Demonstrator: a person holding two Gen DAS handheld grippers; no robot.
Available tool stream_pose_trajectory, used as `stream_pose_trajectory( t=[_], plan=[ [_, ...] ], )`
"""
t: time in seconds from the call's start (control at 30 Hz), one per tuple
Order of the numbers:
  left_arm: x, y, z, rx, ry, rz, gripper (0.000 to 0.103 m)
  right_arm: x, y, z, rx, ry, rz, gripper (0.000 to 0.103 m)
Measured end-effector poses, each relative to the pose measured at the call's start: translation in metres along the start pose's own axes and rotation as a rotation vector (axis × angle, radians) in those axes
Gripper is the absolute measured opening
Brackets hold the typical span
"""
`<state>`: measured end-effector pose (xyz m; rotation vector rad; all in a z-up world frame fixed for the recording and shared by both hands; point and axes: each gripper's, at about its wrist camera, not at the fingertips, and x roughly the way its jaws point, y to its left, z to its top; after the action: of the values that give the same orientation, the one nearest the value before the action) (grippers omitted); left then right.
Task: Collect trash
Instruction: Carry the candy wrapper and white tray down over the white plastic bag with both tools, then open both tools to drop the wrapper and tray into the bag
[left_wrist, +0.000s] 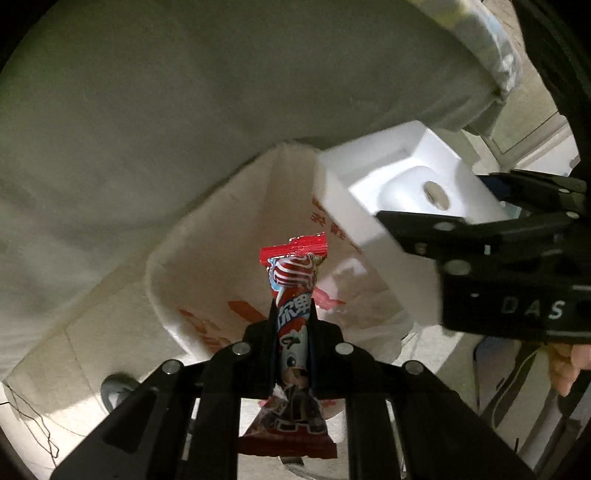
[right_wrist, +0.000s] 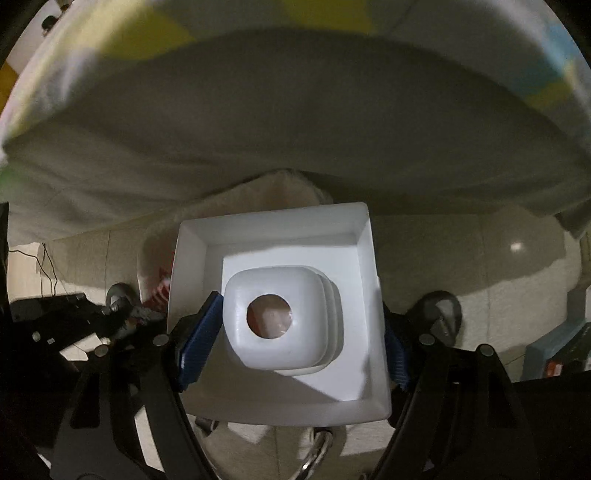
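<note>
My left gripper (left_wrist: 292, 317) is shut on a red snack wrapper (left_wrist: 293, 284), held upright just above the open mouth of a white paper bag (left_wrist: 207, 266) with red print. My right gripper (right_wrist: 291, 332) is shut on a white foam tray (right_wrist: 280, 258) with a raised round-holed insert, its blue pads (right_wrist: 199, 339) pressing both sides. In the left wrist view the foam tray (left_wrist: 391, 177) hangs over the bag's right side, with the right gripper (left_wrist: 480, 236) behind it. In the right wrist view the bag (right_wrist: 258, 195) is mostly hidden behind the tray.
A grey-white bedsheet (left_wrist: 184, 92) hangs down right behind the bag. The floor (right_wrist: 461, 258) is pale tile. Chair castors (right_wrist: 441, 306) stand on the floor at left and right. A thin black wire (left_wrist: 33, 417) lies at the left.
</note>
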<state>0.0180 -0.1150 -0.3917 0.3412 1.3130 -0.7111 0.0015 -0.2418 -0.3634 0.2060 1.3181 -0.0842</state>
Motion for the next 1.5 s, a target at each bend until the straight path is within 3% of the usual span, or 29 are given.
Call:
stream_pose_trajectory(
  t=[0.07,0.13,0.17,0.2,0.3,0.83,1.03,1.5],
  plan=[
    [0.003,0.000,0.000,0.003,0.000,-0.013,0.015,0.006,0.000,-0.001,0.008,0.006,0.009,0.076],
    [0.005,0.007,-0.003,0.005,0.002,-0.013,0.024,0.011,-0.001,-0.003,0.015,0.019,0.017,0.076],
    [0.007,0.008,-0.003,0.002,0.012,-0.023,0.042,0.013,-0.001,-0.004,0.014,0.025,0.020,0.078],
    [0.005,0.010,-0.005,-0.002,0.010,-0.028,0.058,0.016,-0.001,-0.004,0.016,0.033,0.024,0.086],
    [0.000,0.010,-0.005,0.001,0.005,-0.024,0.074,0.018,0.002,-0.004,0.027,0.043,0.031,0.092],
    [-0.006,0.001,-0.006,-0.002,-0.028,-0.016,0.075,0.000,-0.010,-0.001,0.060,0.009,0.018,0.096],
    [-0.023,-0.003,-0.007,0.002,-0.066,-0.007,0.075,-0.024,-0.007,-0.004,0.048,-0.012,0.015,0.096],
    [-0.076,-0.015,-0.005,0.009,-0.184,0.002,0.075,-0.106,-0.001,-0.011,0.030,-0.150,0.022,0.096]
  ],
)
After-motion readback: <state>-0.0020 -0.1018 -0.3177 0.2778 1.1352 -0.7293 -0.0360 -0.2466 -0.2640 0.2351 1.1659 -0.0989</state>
